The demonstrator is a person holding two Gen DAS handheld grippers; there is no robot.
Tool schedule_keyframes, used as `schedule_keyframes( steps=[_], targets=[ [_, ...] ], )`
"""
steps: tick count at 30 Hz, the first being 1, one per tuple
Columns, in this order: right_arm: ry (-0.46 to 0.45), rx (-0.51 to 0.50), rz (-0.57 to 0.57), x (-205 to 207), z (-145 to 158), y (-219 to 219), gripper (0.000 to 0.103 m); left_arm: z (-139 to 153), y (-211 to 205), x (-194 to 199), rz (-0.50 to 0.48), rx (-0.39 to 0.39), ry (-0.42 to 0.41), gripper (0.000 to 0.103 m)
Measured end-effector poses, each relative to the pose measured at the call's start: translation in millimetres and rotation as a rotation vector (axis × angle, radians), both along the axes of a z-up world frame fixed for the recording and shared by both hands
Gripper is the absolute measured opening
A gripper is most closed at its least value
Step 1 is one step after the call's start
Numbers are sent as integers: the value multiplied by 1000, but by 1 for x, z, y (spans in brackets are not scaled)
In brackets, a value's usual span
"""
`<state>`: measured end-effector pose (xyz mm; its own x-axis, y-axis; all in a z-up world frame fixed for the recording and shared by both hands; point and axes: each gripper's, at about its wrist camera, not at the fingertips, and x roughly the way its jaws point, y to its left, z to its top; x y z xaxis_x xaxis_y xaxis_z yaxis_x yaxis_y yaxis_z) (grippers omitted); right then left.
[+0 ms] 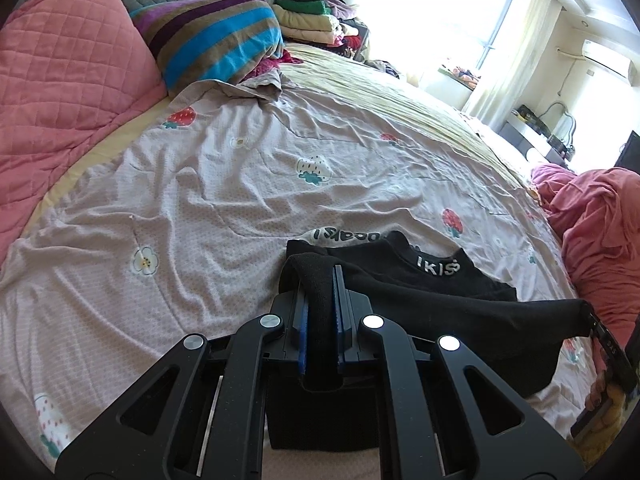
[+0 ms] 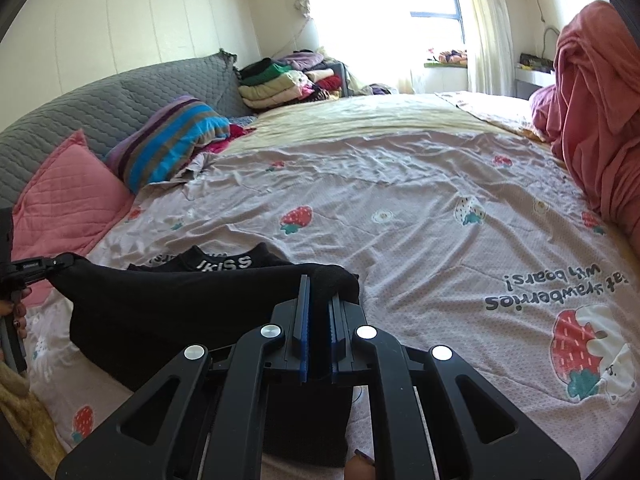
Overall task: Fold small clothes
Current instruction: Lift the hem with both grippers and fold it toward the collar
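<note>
Left tool pinching one end of the black garment, right tool clamped on the other end, the cloth stretched between them just above the strawberry-print sheet. Just beyond lies folded black clothing with white lettering. Farther back, a pink quilted pillow, a striped pillow, then stacked clothes.
</note>
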<state>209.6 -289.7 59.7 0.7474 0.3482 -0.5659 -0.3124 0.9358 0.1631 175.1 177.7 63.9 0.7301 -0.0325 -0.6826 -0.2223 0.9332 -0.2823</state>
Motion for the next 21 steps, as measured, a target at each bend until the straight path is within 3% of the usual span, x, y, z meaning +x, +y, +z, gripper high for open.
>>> schedule_keyframes(
  steps=[19,21],
  targets=[
    [106,-42,-28,36,-40,13,8,-35,0,22,13,16,24,7],
    [109,-50,-33,35,-42,14,10,-35,1,20,22,20,16,18]
  ],
)
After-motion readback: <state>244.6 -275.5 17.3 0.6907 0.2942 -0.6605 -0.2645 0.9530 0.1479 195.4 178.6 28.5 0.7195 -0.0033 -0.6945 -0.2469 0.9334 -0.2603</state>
